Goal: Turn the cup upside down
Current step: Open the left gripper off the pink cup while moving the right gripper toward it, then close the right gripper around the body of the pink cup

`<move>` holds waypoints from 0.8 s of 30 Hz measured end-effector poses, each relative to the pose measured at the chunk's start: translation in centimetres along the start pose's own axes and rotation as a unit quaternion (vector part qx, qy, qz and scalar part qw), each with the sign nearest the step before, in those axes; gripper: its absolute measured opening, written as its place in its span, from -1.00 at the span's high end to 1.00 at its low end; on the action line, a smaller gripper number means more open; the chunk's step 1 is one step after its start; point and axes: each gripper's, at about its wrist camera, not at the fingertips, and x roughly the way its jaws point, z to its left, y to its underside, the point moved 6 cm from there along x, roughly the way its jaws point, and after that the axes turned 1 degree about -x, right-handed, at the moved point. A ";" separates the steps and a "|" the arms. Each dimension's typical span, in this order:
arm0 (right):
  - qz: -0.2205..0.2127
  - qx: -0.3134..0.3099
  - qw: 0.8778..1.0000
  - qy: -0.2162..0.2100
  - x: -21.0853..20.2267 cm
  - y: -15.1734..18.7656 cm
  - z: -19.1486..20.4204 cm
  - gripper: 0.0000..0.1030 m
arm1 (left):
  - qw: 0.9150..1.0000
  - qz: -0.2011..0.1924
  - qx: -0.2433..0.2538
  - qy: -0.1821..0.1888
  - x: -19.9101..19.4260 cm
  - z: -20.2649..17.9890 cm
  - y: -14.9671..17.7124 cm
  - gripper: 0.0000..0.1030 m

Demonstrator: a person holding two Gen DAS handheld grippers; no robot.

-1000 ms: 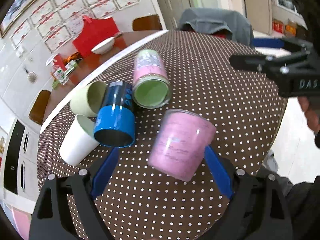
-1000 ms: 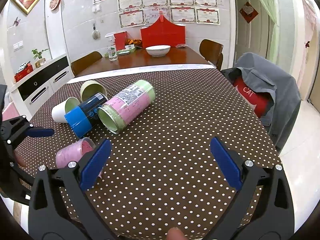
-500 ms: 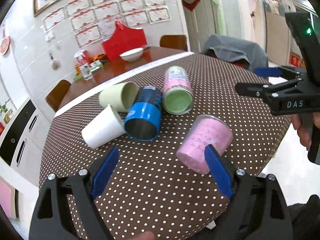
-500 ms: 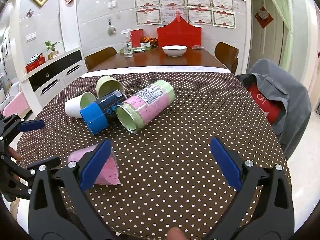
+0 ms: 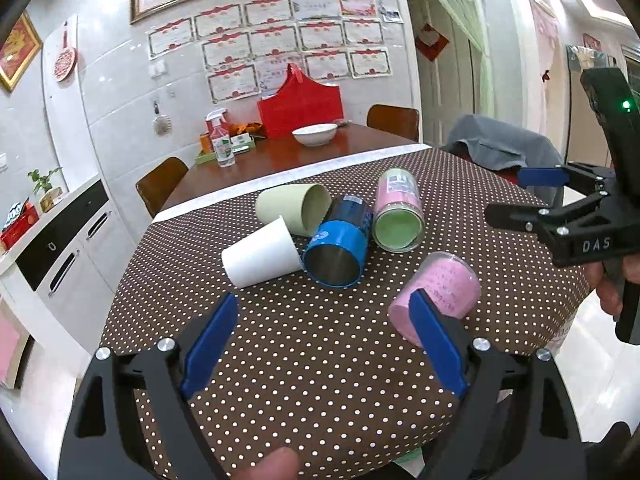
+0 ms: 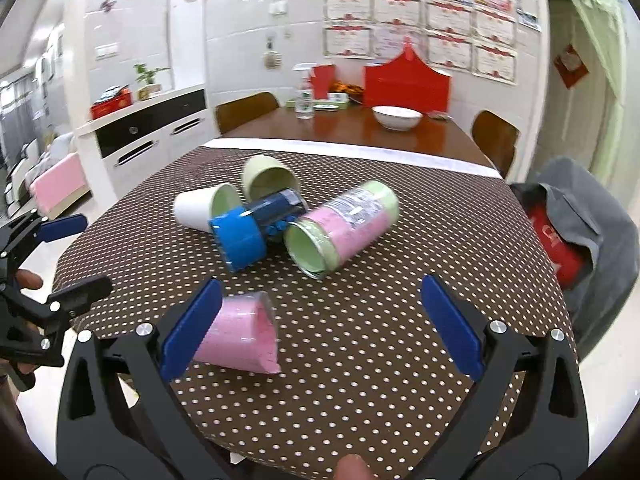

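The pink translucent plastic cup (image 5: 438, 294) lies on its side near the front edge of the brown dotted tablecloth (image 5: 320, 360). Both the left gripper (image 5: 324, 340) and right gripper (image 6: 320, 320) stand wide, holding nothing. Step in hand: approach. Next move likely requires closing 1 gripper across the cup wall.

Both grippers agape — left gripper (image 5: 324, 344), right gripper (image 6: 320, 324).
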 end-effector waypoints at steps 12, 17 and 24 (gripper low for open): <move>-0.004 -0.077 0.993 -0.090 -0.8 -0.9 4.6 -0.89 | 0.999 -0.023 -0.039 -0.016 -2.2 1.4 0.2 -0.67; -0.007 -0.126 0.985 -0.114 -0.9 -0.9 5.9 -0.89 | 0.998 -0.030 -0.046 -0.021 -2.9 1.7 0.4 -0.67; 0.027 -0.250 0.958 -0.141 0.3 0.5 7.3 -0.89 | 0.998 -0.031 -0.052 -0.026 -3.4 2.2 1.1 -0.67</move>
